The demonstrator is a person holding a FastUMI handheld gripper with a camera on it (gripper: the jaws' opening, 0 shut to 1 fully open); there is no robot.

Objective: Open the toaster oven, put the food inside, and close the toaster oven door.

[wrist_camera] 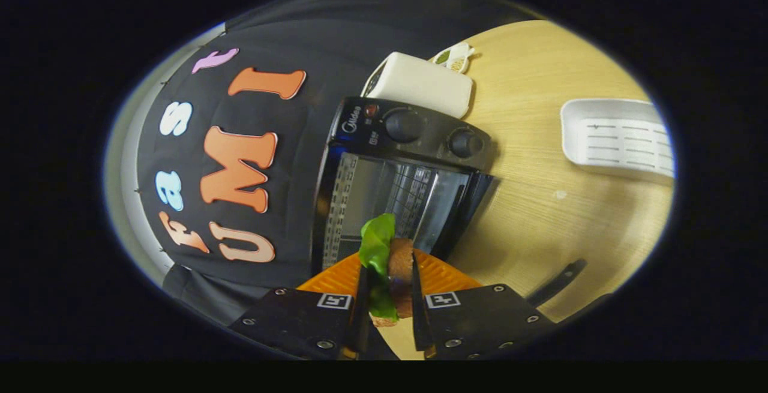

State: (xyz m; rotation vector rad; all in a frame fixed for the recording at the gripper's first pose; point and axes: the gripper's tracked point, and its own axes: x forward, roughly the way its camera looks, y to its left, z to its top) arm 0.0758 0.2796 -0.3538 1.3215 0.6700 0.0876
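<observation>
The view is rolled sideways, so the wooden table (540, 201) runs up the right side. On it stands a black toaster oven (408, 159) with two knobs. Its glass door (474, 201) hangs open towards the table, and the wire rack shows inside. My gripper (389, 300) is shut on the food (390, 261), a sandwich of green lettuce and brown bread held edge-on between both fingers. The food hangs just in front of the oven's opening. An orange ribbed plate (336, 276) lies right behind the fingers, under the food.
Beyond the oven's knob end stands a white box (420, 84), with a small packet (456, 57) past it. A white slotted basket (618, 138) rests further out on the table. A dark handle-like object (558, 282) lies near my gripper. Behind the oven hangs the black cloth wall.
</observation>
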